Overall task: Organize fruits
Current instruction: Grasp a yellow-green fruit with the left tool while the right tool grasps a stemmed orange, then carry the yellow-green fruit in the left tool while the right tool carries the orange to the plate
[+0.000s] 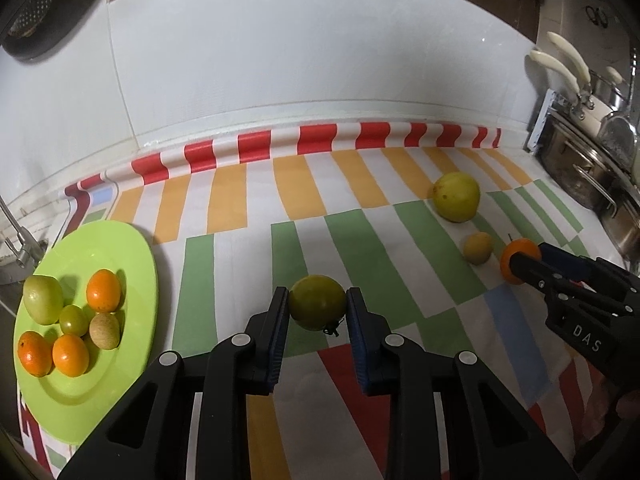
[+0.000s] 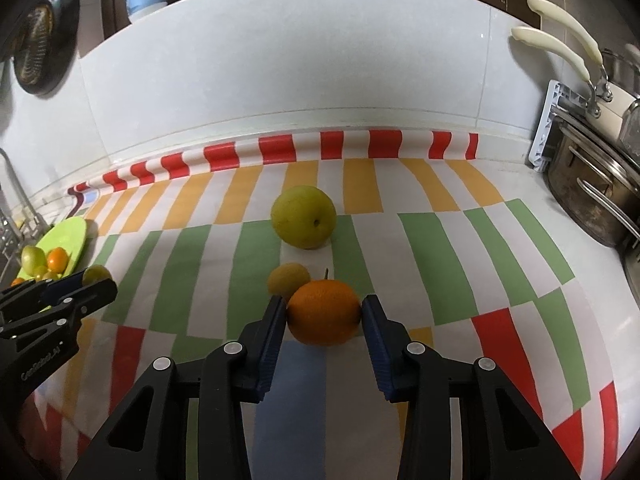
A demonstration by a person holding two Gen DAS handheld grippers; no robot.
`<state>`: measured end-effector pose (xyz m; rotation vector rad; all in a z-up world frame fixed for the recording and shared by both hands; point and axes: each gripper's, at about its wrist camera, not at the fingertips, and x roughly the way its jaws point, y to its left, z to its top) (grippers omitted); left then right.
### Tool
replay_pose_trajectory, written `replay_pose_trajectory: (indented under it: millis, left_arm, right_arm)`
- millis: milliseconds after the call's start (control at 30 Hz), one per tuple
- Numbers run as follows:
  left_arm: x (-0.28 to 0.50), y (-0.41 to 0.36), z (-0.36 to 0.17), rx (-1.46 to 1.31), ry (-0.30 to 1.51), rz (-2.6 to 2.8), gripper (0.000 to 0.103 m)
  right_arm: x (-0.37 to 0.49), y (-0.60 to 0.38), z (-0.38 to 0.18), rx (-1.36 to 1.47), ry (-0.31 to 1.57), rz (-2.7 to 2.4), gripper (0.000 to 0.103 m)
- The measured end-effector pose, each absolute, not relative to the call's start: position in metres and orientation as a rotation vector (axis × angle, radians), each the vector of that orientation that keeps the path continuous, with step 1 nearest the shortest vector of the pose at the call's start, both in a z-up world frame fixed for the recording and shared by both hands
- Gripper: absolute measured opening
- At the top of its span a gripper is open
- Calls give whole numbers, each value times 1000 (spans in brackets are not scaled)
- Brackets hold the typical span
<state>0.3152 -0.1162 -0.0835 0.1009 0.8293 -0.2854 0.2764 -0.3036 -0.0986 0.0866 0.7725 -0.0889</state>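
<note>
Left gripper [image 1: 317, 307]: closed on green tomato [image 1: 317, 307], one blue pad against each side of the fruit, calyx pointing down at 5 o'clock. Seen from the right wrist view at 9 o'clock, same left gripper [image 2: 93, 280] with the fruit between its tips.

Right gripper [image 2: 324, 310]: closed on orange [image 2: 324, 312], both pads touching the peel, short stem pointing up at 12 o'clock. In the left wrist view, at 3 o'clock, right gripper [image 1: 520, 266] clamped on the same orange [image 1: 516, 254].

Striped cloth [image 1: 360, 248]: spread over the counter, far edge curled up against the white wall tile [image 1: 280, 60].

Loose fruit on the cloth:
- Small yellow fruit [image 2: 287, 280], touching or just behind the orange at 11 o'clock of it; contact cannot be confirmed.
- Large yellow-green fruit [image 2: 303, 216], at 12 o'clock of the orange, apart from it, near the orange-striped band.

Green plate [image 1: 120, 360]: at 9 o'clock of the left gripper, on the cloth's left end. Contents: three oranges [image 1: 103, 290], one pale green pear-shaped fruit [image 1: 43, 299], one small green tomato [image 1: 73, 320], one tan round fruit [image 1: 105, 330], all clustered and touching or nearly so.

Steel pots [image 2: 592, 196]: at 2 o'clock, off the cloth's right edge, cream-coloured handles [image 2: 560, 40] above.
</note>
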Motion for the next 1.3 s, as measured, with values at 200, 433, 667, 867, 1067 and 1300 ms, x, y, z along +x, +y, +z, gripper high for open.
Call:
replay_pose_trajectory:
  millis: [200,433,667,867,1067,1300]
  left_arm:
    - [303,-114,-73,92,809,-297,29]
    - [289,-107,-60,81,777,-298,29]
    - [271,-95,-45,68,738,-288,29]
    - [255,-83,-36,54,714,-273,29]
    - [239,-67,-31,39,703,-242,29]
    - [220,-44,-24,26,687,-210,29]
  right_arm:
    - [263,-296,-89,86,751,-67,40]
    - [252,-287,-74,81,725,-43,40]
    - [242,-271,-57,53,690,-4,40]
    - [233,-256,-43,43,661,39,40]
    - [224,-237,-33,33,638,87,40]
    - [212,-212,-24,16,620,144,40]
